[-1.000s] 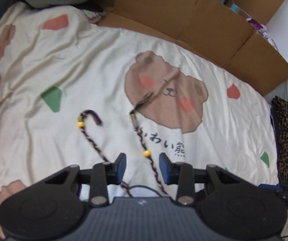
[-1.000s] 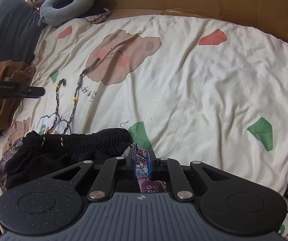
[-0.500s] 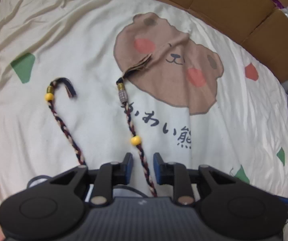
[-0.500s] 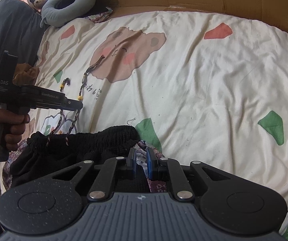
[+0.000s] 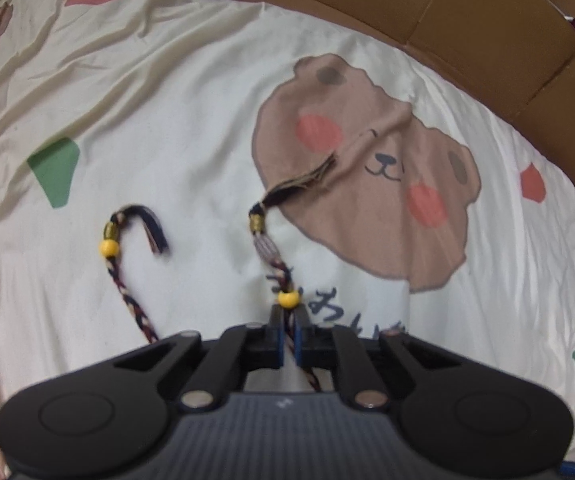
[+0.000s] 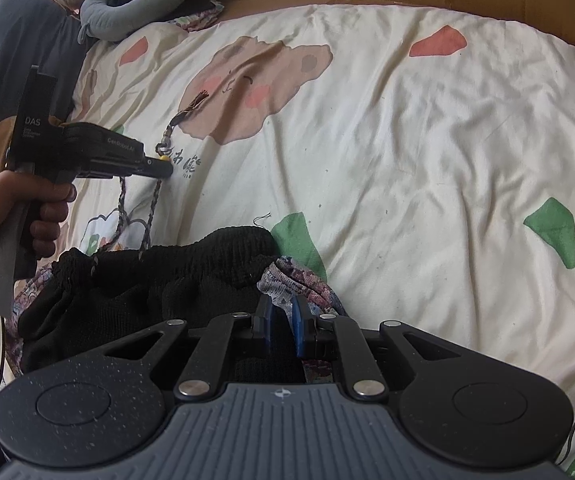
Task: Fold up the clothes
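**Both grippers hold the garment on the bed**

On the bed, one black garment lies bunched, clamped between the right gripper fingers. The left gripper pinches one of two braided cords.

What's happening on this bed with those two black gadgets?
A person is folding clothes with a handheld gripper in each hand. The left gripper has closed on one braided drawstring, just below its yellow bead; the other drawstring lies loose on the bear-print sheet. The right gripper is closed on the black garment bunched at the near edge of the bed. Nothing is folded yet.
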A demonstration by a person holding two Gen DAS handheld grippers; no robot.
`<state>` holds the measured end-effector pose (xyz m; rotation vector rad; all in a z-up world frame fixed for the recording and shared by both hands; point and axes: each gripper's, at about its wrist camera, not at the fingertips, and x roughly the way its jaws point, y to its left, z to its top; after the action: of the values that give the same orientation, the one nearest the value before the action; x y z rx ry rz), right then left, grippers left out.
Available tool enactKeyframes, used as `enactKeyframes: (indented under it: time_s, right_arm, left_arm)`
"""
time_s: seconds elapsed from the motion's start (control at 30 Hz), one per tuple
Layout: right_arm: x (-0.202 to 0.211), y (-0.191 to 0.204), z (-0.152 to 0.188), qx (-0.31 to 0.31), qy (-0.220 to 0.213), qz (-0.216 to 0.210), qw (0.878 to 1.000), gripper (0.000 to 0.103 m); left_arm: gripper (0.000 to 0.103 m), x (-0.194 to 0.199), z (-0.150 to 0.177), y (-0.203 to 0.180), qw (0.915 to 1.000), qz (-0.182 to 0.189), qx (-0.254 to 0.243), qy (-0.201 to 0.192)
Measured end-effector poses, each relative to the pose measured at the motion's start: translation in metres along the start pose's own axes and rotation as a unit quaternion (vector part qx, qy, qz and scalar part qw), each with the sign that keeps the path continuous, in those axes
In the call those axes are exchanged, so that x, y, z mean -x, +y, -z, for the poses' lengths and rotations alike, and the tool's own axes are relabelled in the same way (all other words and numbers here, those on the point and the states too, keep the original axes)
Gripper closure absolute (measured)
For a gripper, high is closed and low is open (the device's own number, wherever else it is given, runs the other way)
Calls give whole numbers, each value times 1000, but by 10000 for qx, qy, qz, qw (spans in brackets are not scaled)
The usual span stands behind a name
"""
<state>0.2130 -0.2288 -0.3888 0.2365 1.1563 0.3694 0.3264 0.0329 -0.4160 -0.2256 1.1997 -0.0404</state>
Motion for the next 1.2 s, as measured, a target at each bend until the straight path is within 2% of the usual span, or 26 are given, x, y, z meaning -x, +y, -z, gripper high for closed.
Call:
enactKeyframes:
  time_s: [0.33,0.37,0.43,0.5,0.6,0.7,0.77,0.8,1.07,1.2]
  right_arm:
    - [-2,1,1,12,38,22,10000,93]
    - [-2,1,1,13,40,22,10000,93]
    - [-2,1,1,12,45,22,10000,93]
    - [-3,1,1,7,55,23,10000,93]
    - [-3,2,1,22,68,31,10000,93]
    - [-4,2,1,37,74,36,10000,93]
    - [-3,1,1,18,78,33,10000,93]
    - [-4,1,1,12,82,35,10000,93]
    - [-4,0,2,-6,81,43,10000,93]
    - [-3,0,2,1,80,46,10000,93]
  left_arm:
    - [94,4,-25,10,9996,-167,130,-207]
    - [93,4,-24,9,9996,-185,89,-195]
    - [81,3,-23,7,9996,-221,5,-171]
    - [75,2,-22,4,9995,-258,-78,-148]
    - [74,1,-20,1,9992,-313,-203,-112]
    - [79,0,-19,-2,9988,-368,-328,-77]
    - [90,0,-18,-4,9984,-398,-398,-56]
    - [102,1,-19,-2,9986,-380,-373,-57]
    - [102,29,-17,23,9989,-366,-30,-283]
    - [102,33,-9,33,9988,-418,79,-262]
